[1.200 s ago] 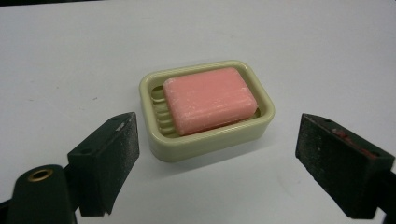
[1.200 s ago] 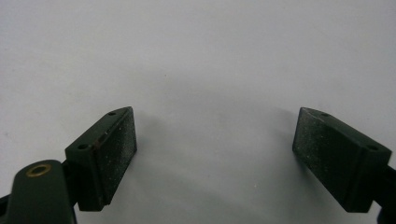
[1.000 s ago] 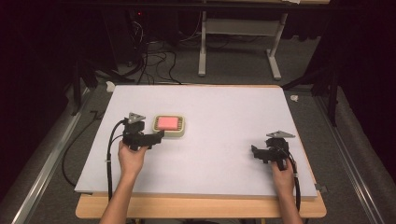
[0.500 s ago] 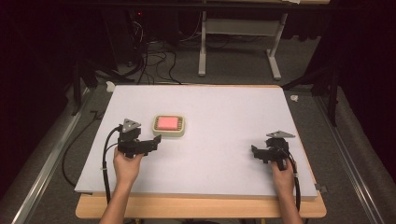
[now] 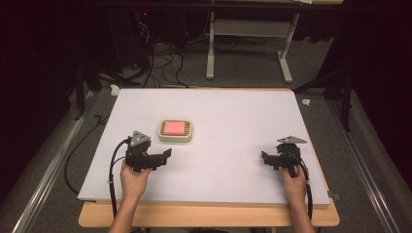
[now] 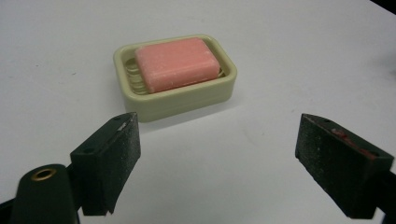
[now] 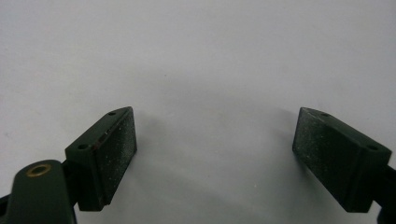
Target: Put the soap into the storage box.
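A pink bar of soap [image 5: 174,128] lies in a cream soap dish [image 5: 176,139] on the white table, left of centre. My left gripper [image 5: 166,156] hovers just in front of the dish, pointing to the right, and a hand holds it. In the left gripper view, the soap [image 6: 177,63] and the dish [image 6: 182,100] sit beyond my left gripper [image 6: 217,140], whose jaws stand wide apart with nothing between them. My right gripper [image 5: 265,158] rests low at the right side, pointing left. The right gripper view has my right gripper [image 7: 215,135] open over bare table.
The white table top [image 5: 233,116] sits on a wooden board [image 5: 209,216] whose edge shows along the near side. Cables trail from both grippers off the front edge. A white desk frame [image 5: 248,43] and loose cables stand on the floor beyond the table.
My left gripper has drawn back from the soap dish toward the near edge of the table. The right gripper has stayed where it was.
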A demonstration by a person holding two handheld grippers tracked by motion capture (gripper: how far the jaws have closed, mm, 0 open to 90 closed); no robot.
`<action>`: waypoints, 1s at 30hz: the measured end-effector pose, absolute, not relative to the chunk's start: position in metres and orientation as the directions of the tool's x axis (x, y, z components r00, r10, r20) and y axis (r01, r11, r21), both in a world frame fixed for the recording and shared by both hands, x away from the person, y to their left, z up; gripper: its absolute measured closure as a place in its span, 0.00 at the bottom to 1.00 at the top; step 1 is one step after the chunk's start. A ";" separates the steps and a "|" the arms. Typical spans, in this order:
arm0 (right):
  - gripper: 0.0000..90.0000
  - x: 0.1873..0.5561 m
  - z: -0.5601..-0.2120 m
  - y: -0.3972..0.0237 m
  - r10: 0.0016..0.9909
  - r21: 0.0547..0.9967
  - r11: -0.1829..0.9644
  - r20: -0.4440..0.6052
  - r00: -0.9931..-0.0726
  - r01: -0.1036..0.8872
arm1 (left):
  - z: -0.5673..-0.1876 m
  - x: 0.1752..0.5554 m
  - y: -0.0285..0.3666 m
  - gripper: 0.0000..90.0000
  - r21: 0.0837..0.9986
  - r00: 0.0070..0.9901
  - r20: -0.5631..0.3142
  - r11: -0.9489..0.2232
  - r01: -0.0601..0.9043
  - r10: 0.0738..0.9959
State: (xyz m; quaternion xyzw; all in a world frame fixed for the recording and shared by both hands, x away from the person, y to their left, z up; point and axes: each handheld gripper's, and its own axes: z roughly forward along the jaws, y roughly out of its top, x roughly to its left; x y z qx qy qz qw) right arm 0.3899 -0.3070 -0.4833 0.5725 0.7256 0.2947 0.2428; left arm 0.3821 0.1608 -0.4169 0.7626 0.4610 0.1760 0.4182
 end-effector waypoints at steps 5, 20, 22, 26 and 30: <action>0.16 0.390 -0.483 -0.307 0.974 0.706 0.171 -0.015 -0.226 0.688 | -0.426 0.381 0.155 0.17 0.788 0.527 -0.117 -0.244 0.565 0.842; 0.16 0.390 -0.483 -0.307 0.974 0.706 0.172 -0.015 -0.228 0.687 | -0.473 0.394 0.127 0.17 0.713 0.532 -0.021 -0.360 0.601 0.846; 0.16 0.390 -0.483 -0.307 0.974 0.706 0.172 -0.015 -0.228 0.687 | -0.480 0.397 0.123 0.17 0.700 0.529 -0.008 -0.373 0.609 0.849; 0.16 0.390 -0.483 -0.307 0.974 0.705 0.170 -0.014 -0.226 0.688 | -0.487 0.397 0.122 0.15 0.721 0.525 -0.011 -0.357 0.594 0.851; 0.16 0.390 -0.483 -0.307 0.974 0.705 0.170 -0.014 -0.226 0.688 | -0.488 0.397 0.122 0.15 0.724 0.526 -0.012 -0.356 0.592 0.850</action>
